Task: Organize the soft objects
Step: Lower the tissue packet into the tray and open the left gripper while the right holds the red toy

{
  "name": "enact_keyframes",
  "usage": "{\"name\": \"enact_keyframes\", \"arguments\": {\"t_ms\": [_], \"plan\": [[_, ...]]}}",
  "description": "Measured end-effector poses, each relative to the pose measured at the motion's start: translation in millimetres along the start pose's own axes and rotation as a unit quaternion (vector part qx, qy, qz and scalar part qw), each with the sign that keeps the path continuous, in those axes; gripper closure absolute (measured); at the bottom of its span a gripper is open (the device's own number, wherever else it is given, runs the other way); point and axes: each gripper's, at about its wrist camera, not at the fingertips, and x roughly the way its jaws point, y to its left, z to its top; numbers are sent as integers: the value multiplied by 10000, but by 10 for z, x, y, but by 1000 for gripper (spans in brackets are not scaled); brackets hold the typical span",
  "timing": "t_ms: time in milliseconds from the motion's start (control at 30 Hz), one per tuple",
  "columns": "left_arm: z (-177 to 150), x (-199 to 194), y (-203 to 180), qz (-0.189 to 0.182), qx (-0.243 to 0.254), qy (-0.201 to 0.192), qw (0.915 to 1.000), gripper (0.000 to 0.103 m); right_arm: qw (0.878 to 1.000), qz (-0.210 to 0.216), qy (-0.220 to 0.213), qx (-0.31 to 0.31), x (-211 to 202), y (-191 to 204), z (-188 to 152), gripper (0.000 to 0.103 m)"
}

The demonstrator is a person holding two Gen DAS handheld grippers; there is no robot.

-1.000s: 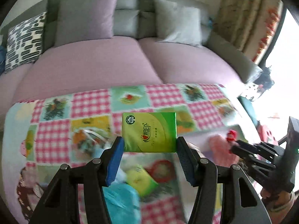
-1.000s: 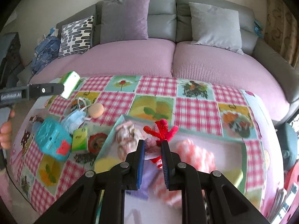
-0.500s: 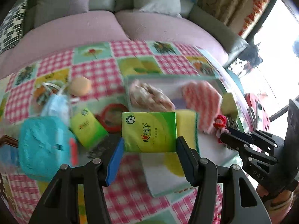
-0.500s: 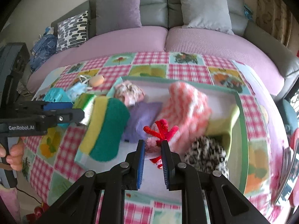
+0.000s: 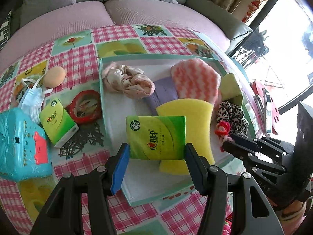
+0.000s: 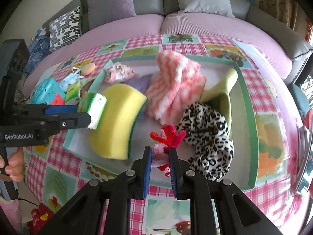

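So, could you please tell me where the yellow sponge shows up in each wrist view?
Left wrist: the yellow sponge lies centre-right in the tray, partly behind the held tissue pack.
Right wrist: the sponge is left of centre, beside the tissue pack.
Shared landmark: the pink-and-white striped cloth, just beyond the sponge.

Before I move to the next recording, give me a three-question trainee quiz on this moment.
1. What does the left claw hold?
2. True or false: the right claw is empty.
3. Which lies outside the tray? A) yellow sponge B) leopard-print fabric C) blue face mask

Key: 1. A green tissue pack. 2. False, it grips a small pink and red toy. 3. C.
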Motion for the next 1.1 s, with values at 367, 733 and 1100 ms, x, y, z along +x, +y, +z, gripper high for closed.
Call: {"name": "enact_keyframes", "arguments": {"t_ms": [367,733,1100], "plan": [[-102,-111,102,224,-74,-40,9997,44,9999,55,147,60,129,-26,-77,84],[-165,38,96,287,7,146,9995,44,9999,68,139,66,132,-30,-86,84],[-135,60,32,249,32,266,9993,43,9999,49,115,66,105,-13,-85,77]]}}
